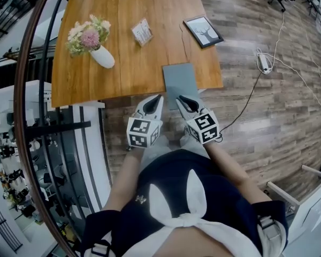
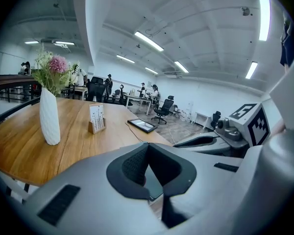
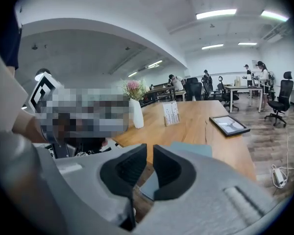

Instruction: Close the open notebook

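Closest to the person, both tools hang in front of the body, just off the near edge of the table (image 1: 123, 63), and neither one touches anything. The left gripper (image 1: 158, 99) has its jaws pressed together at the tips, with nothing between them. The right gripper (image 1: 181, 99) has its jaws almost together; a thin slit stays between the pads and it is empty.

Just beyond the tips lies the notebook (image 1: 181, 79), at the near edge of the table, a little to the right of the middle. Its grey cover lies flat and no page shows, so I judge that it is already closed.

What is left, I think, is only to make sure of it. It is good to keep both tools clear of the cover so that it is not lifted again. If the cover springs up, a light press with closed tips on the free edge should be enough. The notebook should not be pushed toward the table edge, because it lies near it.

Farther away stand a white vase (image 1: 102, 57) with flowers (image 1: 88, 36), a small card stand (image 1: 143, 32) and a picture frame (image 1: 203, 31), all well apart from the notebook.
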A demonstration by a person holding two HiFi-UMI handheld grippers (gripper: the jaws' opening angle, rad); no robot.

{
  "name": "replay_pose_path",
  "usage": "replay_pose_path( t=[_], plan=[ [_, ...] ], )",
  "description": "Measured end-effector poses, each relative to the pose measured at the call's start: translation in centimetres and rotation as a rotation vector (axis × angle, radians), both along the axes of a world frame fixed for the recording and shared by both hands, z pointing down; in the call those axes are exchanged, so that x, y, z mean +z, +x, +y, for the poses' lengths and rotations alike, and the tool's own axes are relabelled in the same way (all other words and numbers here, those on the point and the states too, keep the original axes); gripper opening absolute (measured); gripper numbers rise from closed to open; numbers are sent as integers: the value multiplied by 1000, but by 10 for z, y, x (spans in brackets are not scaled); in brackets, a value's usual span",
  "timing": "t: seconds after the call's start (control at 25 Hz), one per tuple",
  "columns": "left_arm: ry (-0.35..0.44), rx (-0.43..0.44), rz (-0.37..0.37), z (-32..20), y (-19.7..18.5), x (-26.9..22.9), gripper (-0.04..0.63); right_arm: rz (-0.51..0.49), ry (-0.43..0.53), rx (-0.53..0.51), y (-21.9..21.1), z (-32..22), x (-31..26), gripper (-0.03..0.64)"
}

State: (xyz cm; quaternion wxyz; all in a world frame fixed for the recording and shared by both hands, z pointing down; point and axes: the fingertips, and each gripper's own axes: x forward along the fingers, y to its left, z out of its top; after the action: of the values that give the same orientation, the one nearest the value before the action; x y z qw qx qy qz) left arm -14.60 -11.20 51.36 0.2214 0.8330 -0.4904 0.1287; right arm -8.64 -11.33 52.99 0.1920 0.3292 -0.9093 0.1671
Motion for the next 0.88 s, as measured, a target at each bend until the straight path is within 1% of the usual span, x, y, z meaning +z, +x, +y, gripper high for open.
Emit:
replay_pose_path(
  t=[0.16, 0.52, 0.88],
  plan=[
    [10, 7, 6, 0, 3, -8, 17, -36, 57, 32, 0, -6, -27, -2],
    [36, 32, 22, 6, 13, -20, 17, -22, 72, 21, -6, 4, -36, -3],
    [47, 42, 20, 13, 20, -24, 17, -13, 104, 48, 2, 9, -43, -3]
  ],
)
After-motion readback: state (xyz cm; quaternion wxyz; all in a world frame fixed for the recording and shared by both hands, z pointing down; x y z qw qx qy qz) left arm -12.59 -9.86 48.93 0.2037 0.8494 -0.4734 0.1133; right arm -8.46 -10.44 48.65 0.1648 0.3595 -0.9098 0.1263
